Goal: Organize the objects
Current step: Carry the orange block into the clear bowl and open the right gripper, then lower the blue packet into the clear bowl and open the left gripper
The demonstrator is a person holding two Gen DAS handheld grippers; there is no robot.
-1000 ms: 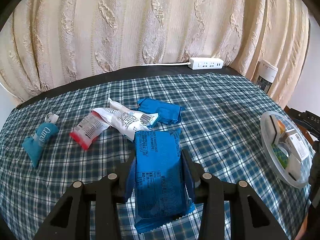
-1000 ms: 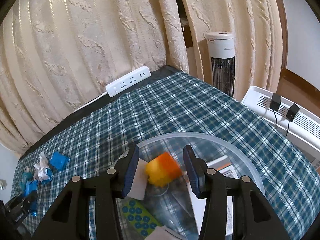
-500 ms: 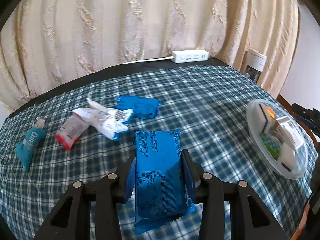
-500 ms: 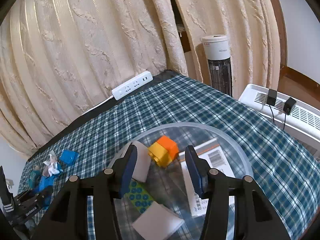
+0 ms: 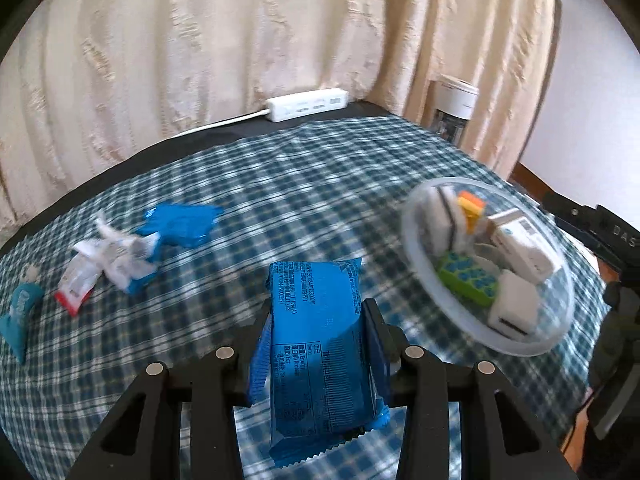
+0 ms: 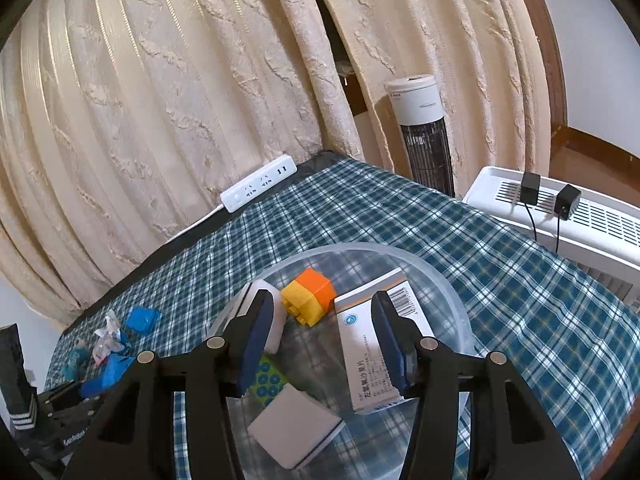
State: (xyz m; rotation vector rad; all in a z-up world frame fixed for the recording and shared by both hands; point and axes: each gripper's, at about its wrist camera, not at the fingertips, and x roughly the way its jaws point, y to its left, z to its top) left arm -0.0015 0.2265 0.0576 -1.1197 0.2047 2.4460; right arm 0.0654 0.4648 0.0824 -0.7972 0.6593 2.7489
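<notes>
Left gripper (image 5: pixel 318 334) pinching a blue snack pack (image 5: pixel 320 356) from both sides, pack upright between the pads and lifted over the checked tablecloth (image 5: pixel 312 200) near its front edge. Right gripper (image 6: pixel 318 340) with jaws spread and opening, nothing between the pads, hanging above the clear bowl (image 6: pixel 444 280) at the cloth's right edge. Inside the bowl: orange-yellow block (image 6: pixel 310 296), medicine box (image 6: pixel 372 348), green studded block (image 6: pixel 266 380), white box (image 6: pixel 296 432) (one more white thing behind the left pad, can't tell what). Toward the left edge of the cloth: blue wrapper (image 5: pixel 182 224), white packet (image 5: pixel 120 256), red-ended sachet (image 5: pixel 78 288), teal tube (image 5: pixel 20 316), lying loose, close together. Power strip (image 5: pixel 306 104) at the back edge against the curtain (image 5: pixel 240 40).
</notes>
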